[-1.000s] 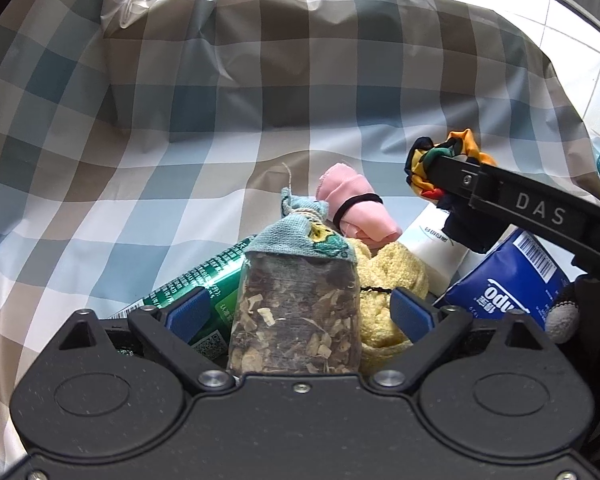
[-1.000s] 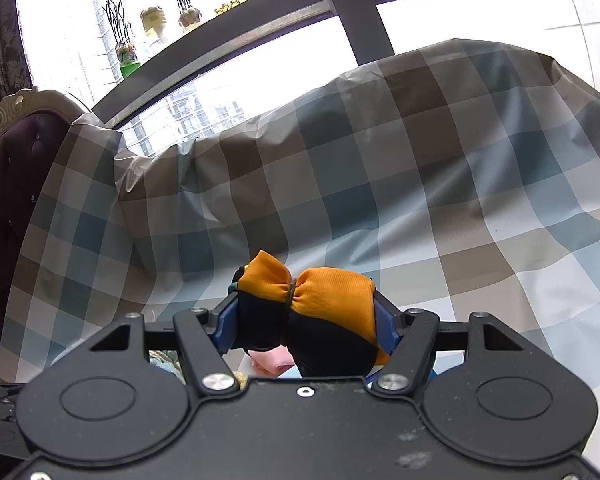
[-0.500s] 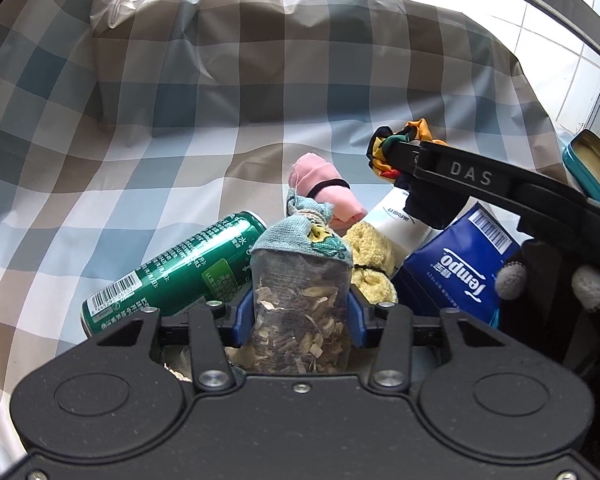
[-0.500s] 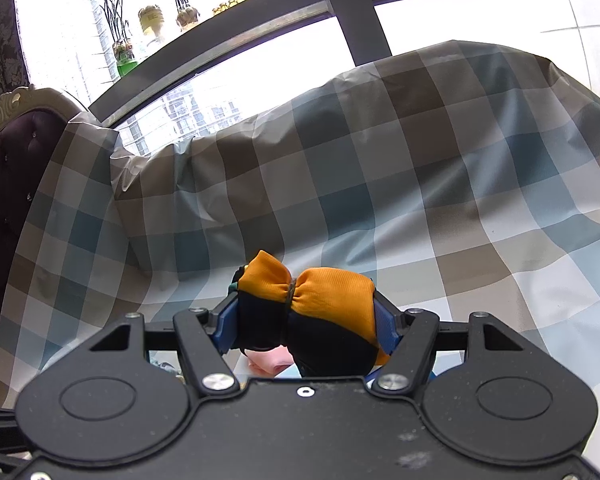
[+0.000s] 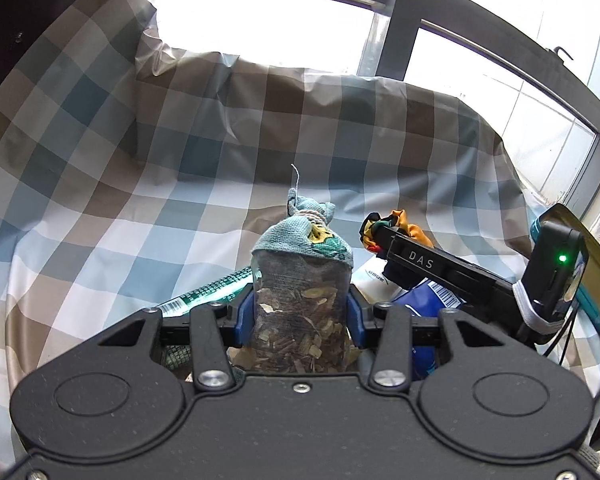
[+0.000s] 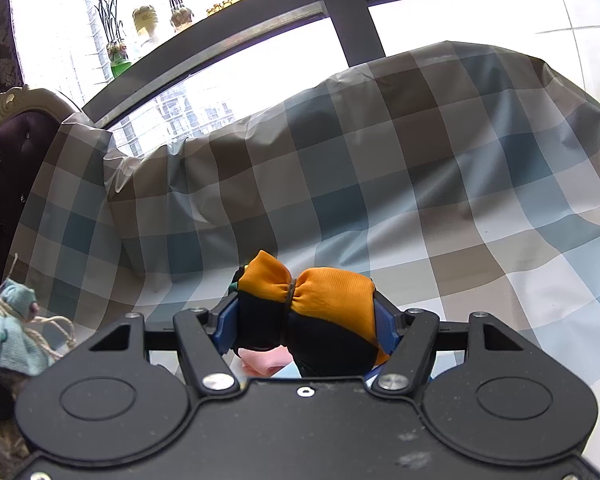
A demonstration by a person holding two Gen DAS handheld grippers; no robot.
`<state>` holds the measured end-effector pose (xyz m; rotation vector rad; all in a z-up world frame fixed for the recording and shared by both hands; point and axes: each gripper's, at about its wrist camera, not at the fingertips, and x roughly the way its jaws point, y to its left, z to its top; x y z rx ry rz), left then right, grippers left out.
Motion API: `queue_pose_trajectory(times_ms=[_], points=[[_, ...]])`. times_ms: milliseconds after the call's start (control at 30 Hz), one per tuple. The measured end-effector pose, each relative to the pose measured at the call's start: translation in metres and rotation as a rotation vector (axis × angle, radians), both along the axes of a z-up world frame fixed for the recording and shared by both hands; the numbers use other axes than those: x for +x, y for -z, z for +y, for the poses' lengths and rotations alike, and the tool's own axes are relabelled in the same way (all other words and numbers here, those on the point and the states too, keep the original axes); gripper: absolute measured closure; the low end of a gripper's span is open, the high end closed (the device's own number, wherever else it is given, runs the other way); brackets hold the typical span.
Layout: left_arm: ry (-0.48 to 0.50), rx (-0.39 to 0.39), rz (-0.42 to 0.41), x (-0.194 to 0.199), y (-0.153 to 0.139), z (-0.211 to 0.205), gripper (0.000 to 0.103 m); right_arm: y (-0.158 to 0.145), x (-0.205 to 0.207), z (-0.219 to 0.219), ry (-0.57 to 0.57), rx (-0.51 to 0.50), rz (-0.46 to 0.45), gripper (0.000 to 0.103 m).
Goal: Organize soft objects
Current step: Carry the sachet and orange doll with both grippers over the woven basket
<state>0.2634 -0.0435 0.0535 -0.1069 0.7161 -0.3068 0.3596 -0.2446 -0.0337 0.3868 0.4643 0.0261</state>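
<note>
Left wrist view: both grippers hold soft things above the checked cloth.
The left gripper (image 5: 300,316) is closed on the mesh sachet of dried herbs with a blue woven top (image 5: 300,280), held upright over the blue, brown and white checked cloth (image 5: 120,200). The right gripper (image 6: 304,324) clamps the orange and black fabric bundle (image 6: 320,312). A green drink can (image 5: 208,292) and a blue tissue pack (image 5: 432,304) lie below.

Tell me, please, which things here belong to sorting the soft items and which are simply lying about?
Job: herb sachet in the left gripper; orange-and-black cloth bundle in the right gripper; pink roll.
Lying about: green can; blue tissue pack; tin.
</note>
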Motion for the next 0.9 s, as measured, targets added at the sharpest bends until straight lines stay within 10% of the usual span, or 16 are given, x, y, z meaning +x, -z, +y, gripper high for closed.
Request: queue_pose_trajectory(times_ms=[900], points=[[0.035, -0.068, 0.189, -0.122, 0.035, 0.030, 0.058, -0.007, -0.002, 0.020, 0.078, -0.162, 0.030, 0.038]])
